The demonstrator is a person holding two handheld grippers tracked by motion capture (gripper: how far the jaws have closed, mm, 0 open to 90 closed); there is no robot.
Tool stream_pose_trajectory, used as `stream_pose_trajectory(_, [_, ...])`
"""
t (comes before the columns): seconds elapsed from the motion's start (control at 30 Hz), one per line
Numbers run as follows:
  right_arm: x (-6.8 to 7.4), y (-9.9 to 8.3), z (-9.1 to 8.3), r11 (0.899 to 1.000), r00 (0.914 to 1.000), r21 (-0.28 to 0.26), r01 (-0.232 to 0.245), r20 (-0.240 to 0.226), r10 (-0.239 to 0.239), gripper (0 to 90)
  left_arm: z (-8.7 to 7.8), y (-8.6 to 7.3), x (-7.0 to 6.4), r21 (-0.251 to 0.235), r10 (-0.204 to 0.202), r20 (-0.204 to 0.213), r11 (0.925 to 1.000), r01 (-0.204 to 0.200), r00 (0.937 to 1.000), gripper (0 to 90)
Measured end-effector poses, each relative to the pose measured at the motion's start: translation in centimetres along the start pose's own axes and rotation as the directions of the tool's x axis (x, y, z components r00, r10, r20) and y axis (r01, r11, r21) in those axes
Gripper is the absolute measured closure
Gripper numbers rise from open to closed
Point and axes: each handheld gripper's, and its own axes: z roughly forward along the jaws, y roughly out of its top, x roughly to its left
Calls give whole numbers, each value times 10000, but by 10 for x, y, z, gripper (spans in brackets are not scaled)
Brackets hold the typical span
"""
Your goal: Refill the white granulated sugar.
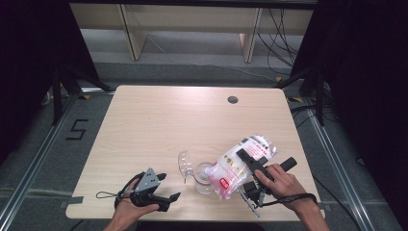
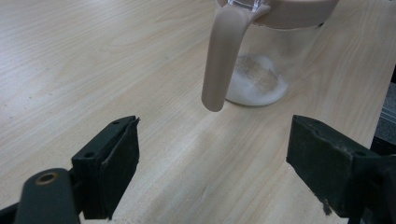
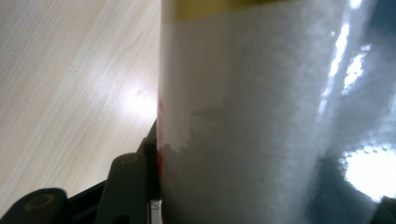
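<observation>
1. Bag (image 1: 240,161): clear crinkled plastic, red print, white granules inside; tilted mouth-down over the jar, clamped in the right gripper (image 1: 254,166) jaws.
2. Jar (image 1: 204,177): clear, round, beige rim and handle; thin white layer on its floor, so pouring probably just begun, most still bagged.
3. Left gripper (image 1: 161,187): jaws wide open, empty, near the jar.
4. Table (image 1: 159,120): pale wood grain.
</observation>
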Motion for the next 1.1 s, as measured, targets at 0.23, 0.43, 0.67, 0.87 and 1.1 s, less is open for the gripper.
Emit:
stream_pose_trajectory(0.23, [0, 0, 0, 10000, 10000, -13, 46, -43, -46, 523, 0, -1, -2, -32, -289, -29, 9996, 288, 9996, 166])
stream_pose_trajectory(0.43, [0, 0, 0, 10000, 10000, -4, 6, -61, -6, 524, 0, 0, -1, -25, -217, -26, 9998, 217, 9998, 166])
stream_pose_trajectory(0.67, [0, 0, 0, 10000, 10000, -16, 38, -60, -39, 525, 0, 0, -2, -24, -261, -20, 9997, 261, 9997, 166])
stream_pose_trajectory(0.87, [0, -1, 0, 10000, 9999, 61, 27, -118, -26, 526, 0, 0, -2, -20, -248, -24, 9997, 248, 9997, 166])
stream_pose_trajectory(1.1, [0, -1, 0, 10000, 10000, -7, -44, -87, 44, 527, 0, 0, -2, -22, -245, -23, 9997, 245, 9997, 166])
